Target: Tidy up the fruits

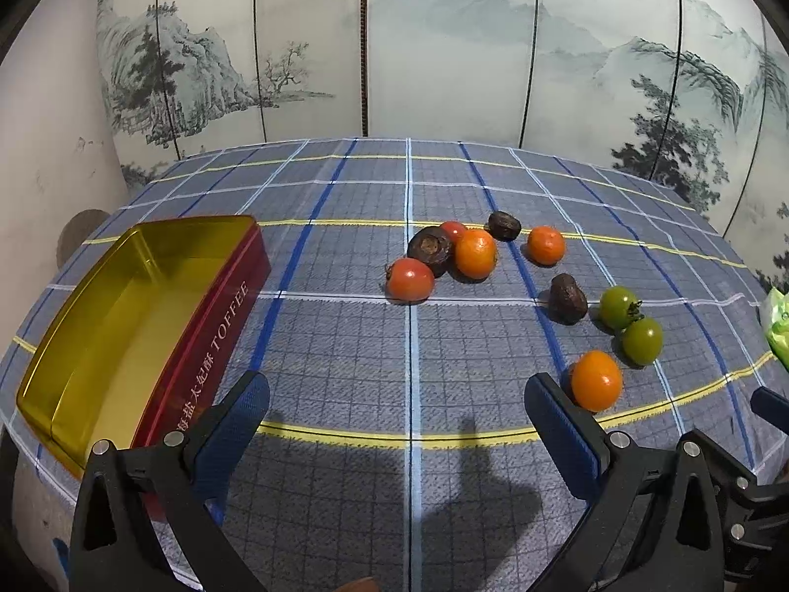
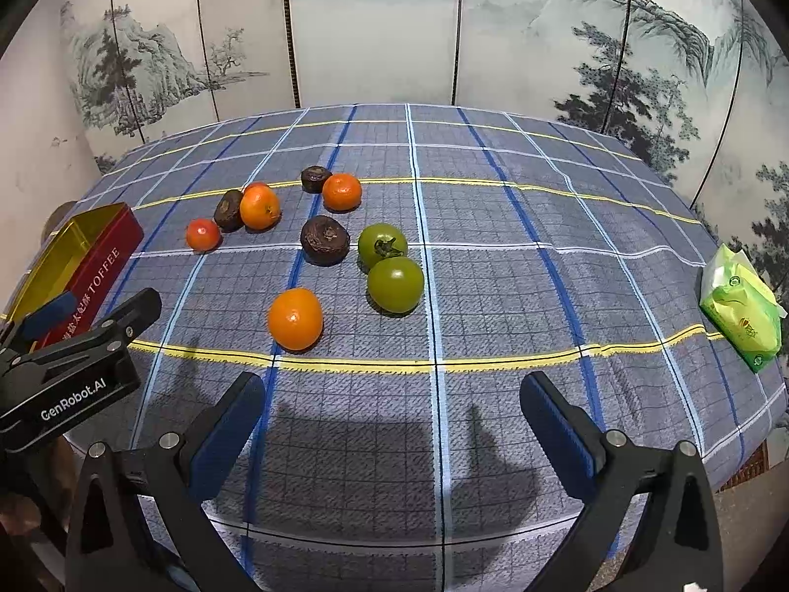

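Fruit lies loose on the checked cloth: a near orange (image 1: pixel 595 381) (image 2: pixel 295 318), two green tomatoes (image 1: pixel 641 340) (image 2: pixel 395 284), several dark wrinkled fruits (image 1: pixel 567 298) (image 2: pixel 325 240), two more oranges (image 1: pixel 474 253) (image 2: pixel 341 192) and red tomatoes (image 1: pixel 409 279) (image 2: pixel 202 234). An empty gold-lined red toffee tin (image 1: pixel 148 325) (image 2: pixel 93 256) stands at the left. My left gripper (image 1: pixel 397 394) is open, the near orange just beyond its right finger. My right gripper (image 2: pixel 392 389) is open over bare cloth, short of the near orange.
A green tissue pack (image 2: pixel 739 306) (image 1: pixel 779 320) lies near the table's right edge. A painted folding screen (image 2: pixel 375 24) stands behind the table. The left gripper's body (image 2: pixel 74 370) shows at the left of the right wrist view. The cloth's front edge falls away near me.
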Available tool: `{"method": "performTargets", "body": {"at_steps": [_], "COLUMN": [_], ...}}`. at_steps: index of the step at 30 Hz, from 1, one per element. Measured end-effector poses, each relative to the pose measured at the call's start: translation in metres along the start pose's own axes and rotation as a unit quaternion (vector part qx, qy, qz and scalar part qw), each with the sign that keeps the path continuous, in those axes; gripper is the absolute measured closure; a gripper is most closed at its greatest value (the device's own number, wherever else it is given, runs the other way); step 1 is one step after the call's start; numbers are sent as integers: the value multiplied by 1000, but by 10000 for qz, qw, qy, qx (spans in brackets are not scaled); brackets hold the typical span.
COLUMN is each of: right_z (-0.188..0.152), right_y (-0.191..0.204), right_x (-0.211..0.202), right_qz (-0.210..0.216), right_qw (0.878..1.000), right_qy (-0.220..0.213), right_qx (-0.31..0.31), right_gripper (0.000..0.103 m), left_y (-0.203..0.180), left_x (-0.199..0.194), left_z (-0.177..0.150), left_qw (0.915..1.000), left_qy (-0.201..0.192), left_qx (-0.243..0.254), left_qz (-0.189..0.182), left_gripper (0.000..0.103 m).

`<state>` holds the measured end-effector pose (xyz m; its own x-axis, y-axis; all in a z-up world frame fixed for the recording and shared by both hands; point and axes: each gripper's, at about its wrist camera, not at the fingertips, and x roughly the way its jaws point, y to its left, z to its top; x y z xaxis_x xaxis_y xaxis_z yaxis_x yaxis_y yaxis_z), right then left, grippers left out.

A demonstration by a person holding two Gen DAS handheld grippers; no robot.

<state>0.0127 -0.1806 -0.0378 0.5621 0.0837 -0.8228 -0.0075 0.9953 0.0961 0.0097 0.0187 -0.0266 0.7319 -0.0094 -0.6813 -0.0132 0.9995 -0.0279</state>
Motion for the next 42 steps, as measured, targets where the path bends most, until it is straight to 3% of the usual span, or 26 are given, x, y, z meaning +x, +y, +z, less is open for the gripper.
{"method": "performTargets", "body": {"at_steps": [14,20,26,42], "right_z": [-3,-5,-9,-14], "right_y": [1,0,-6,-22], "right_x": [4,5,7,8], "right_qz": [57,57,90,153], "right_qw": [10000,10000,9999,9994], "right_qy": [12,14,35,9], "right_qx": [18,35,117,299], "right_gripper": [0,0,0,0], "left_y": [0,6,0,16], "left_x": [11,8,15,12], "left_z": [-7,-9,-7,6], "left_qw": [9998,9990,9984,9991], "left_qy": [112,-188,-92,-146], "left_qx": [-16,-96,339,-53], "left_qz": [-146,-401,-438,-395], "left_gripper": [0,0,0,0]}}
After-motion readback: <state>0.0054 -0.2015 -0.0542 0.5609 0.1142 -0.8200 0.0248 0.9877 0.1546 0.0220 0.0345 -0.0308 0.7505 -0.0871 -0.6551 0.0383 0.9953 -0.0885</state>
